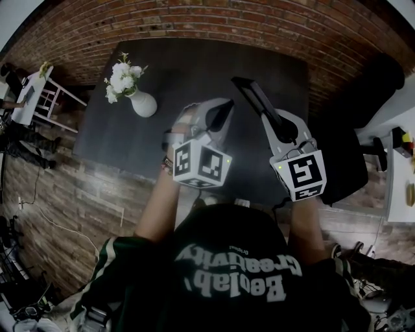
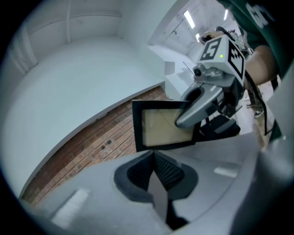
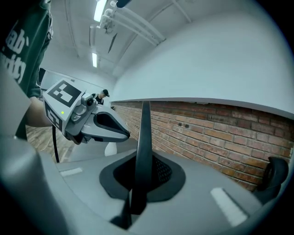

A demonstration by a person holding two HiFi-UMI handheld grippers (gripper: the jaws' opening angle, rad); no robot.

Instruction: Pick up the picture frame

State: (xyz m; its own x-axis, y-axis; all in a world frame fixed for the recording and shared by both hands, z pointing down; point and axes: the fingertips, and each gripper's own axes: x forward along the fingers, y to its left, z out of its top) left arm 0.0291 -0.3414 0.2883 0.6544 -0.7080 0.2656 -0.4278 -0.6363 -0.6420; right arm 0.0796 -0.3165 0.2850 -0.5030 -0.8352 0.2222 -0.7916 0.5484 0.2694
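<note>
The black picture frame [image 1: 254,97] is lifted above the dark table [image 1: 130,139], with my right gripper [image 1: 271,122] shut on its edge. In the right gripper view the picture frame [image 3: 143,137] stands edge-on, upright between the jaws. The left gripper view shows the picture frame [image 2: 161,127] face-on, pale picture inside, with the right gripper [image 2: 184,120] clamped on its right side. My left gripper [image 1: 219,113] hovers just left of the frame, apart from it. Its jaws [image 2: 154,173] are shut with nothing between them. In the right gripper view, the left gripper [image 3: 120,134] is beside the frame.
A white vase with white flowers [image 1: 141,102] stands at the table's back left. A brick wall [image 1: 194,19] runs behind the table. A black chair [image 1: 366,97] sits to the right, and a white rack [image 1: 45,97] to the left.
</note>
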